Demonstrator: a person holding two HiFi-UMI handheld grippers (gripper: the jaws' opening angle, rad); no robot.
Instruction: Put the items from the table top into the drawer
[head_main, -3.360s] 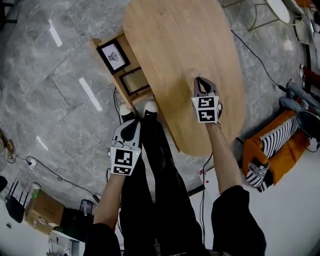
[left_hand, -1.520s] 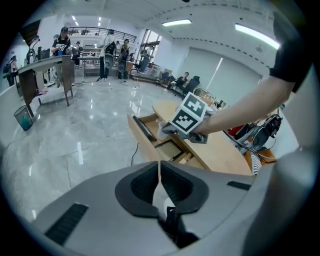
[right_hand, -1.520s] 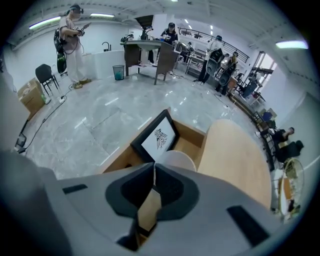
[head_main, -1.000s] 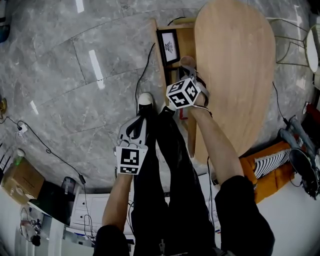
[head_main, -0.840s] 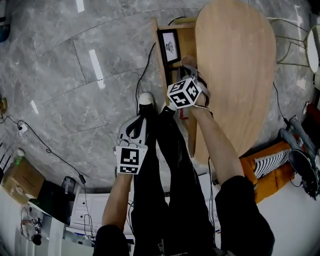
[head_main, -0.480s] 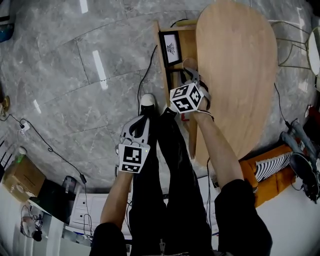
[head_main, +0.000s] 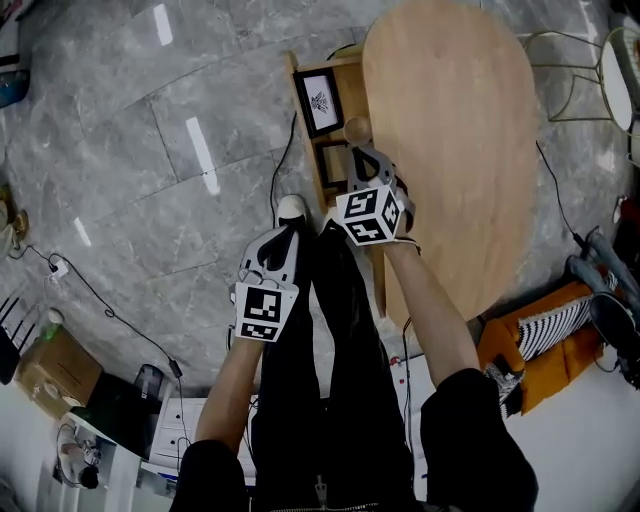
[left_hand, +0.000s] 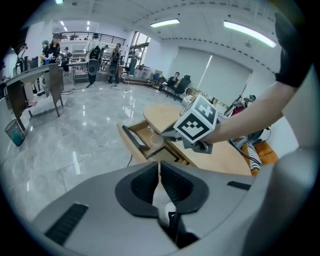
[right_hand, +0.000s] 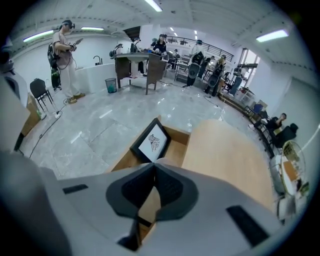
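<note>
Right gripper, jaws just snapped together on nothing, hangs over the open drawer — drop-off done, I'd say — left gripper idle, pinched closed.

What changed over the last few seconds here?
The right gripper came from over the table to the open drawer, left a small round item there and drew back; its jaws have just closed, empty. The left gripper stayed shut by the person's leg; the two picture frames stayed in the drawer.
</note>
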